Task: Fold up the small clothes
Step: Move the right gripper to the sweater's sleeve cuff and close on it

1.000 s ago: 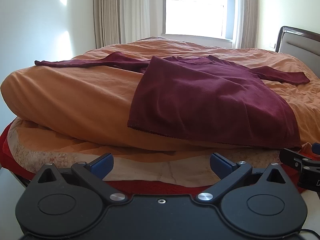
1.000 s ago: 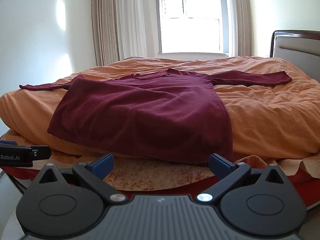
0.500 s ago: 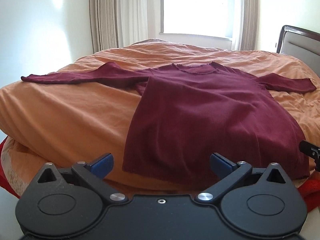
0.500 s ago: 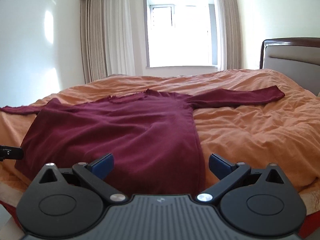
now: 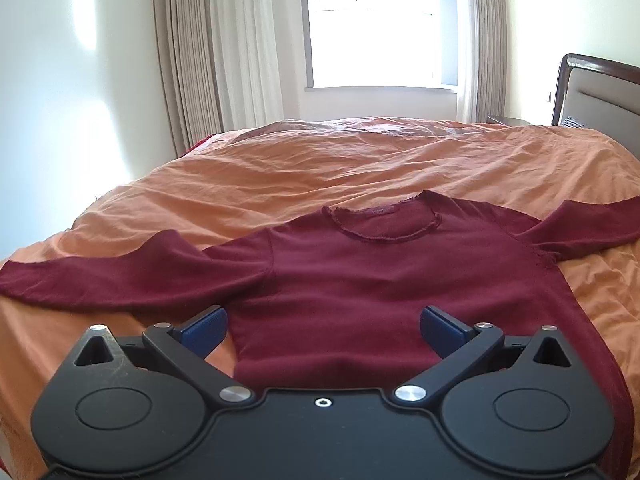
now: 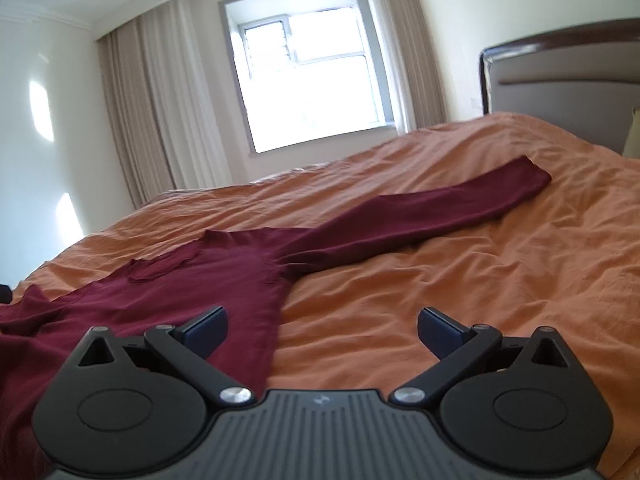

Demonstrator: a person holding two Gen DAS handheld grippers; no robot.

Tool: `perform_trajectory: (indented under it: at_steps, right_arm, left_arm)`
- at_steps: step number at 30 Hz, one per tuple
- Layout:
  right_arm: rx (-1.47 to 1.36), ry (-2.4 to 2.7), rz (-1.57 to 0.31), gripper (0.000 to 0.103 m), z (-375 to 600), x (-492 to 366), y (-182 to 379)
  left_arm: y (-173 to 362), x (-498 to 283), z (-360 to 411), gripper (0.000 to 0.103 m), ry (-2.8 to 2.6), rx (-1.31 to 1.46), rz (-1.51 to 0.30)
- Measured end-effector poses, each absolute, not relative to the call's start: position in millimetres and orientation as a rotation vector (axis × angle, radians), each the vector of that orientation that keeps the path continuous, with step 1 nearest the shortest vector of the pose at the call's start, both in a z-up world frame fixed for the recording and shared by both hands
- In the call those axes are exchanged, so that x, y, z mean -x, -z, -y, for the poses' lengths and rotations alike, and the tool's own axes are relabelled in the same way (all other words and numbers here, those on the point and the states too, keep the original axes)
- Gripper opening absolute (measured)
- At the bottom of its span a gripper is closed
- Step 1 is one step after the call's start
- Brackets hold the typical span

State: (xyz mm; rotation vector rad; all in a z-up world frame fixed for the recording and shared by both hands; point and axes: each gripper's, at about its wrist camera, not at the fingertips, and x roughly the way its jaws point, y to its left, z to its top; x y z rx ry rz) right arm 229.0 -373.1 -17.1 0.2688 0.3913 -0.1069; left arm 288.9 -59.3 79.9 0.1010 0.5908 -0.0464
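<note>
- The maroon sweater (image 5: 360, 280) is lying flat and face up on the orange duvet (image 5: 320, 168), neckline pointing toward the window (image 5: 380, 24), both sleeves spread out sideways.
- The left sleeve (image 5: 120, 276) is stretching away from the sweater body toward the curtain side.
- The left claw (image 5: 322, 330) is hovering over the sweater's lower body, jaws spread wide, gripping nothing.
- The right claw (image 6: 320, 330) is sitting wide open and empty too, straddling the sweater's right side edge.
- The right sleeve (image 6: 420, 208) is angling off toward the headboard (image 6: 560, 72).
- Looks to me like nothing's folded yet, so this is the approach step. Next move probably calls for pinching a sleeve or side edge and bringing it across the sweater body.
</note>
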Motion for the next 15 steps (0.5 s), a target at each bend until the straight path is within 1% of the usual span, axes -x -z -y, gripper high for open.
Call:
perform_trajectory:
  at_steps: [5, 10, 15]
  right_arm:
    - [-0.288, 0.193, -0.465, 0.103, 448.9, -283.2, 21.3]
    - [-0.329, 0.296, -0.432, 0.103, 529.2, -333.8, 17.9]
    - [-0.464, 0.426, -0.415, 0.103, 607.5, -377.1, 30.3]
  left_arm:
    - [-74.4, -342.1, 99.3, 0.102, 0.061, -0.108, -0.606]
    - [-61.2, -389.3, 129.5, 0.102, 0.063, -0.045, -0.616]
    - [-36.6, -422.8, 151.5, 0.102, 0.044, -0.036, -0.657]
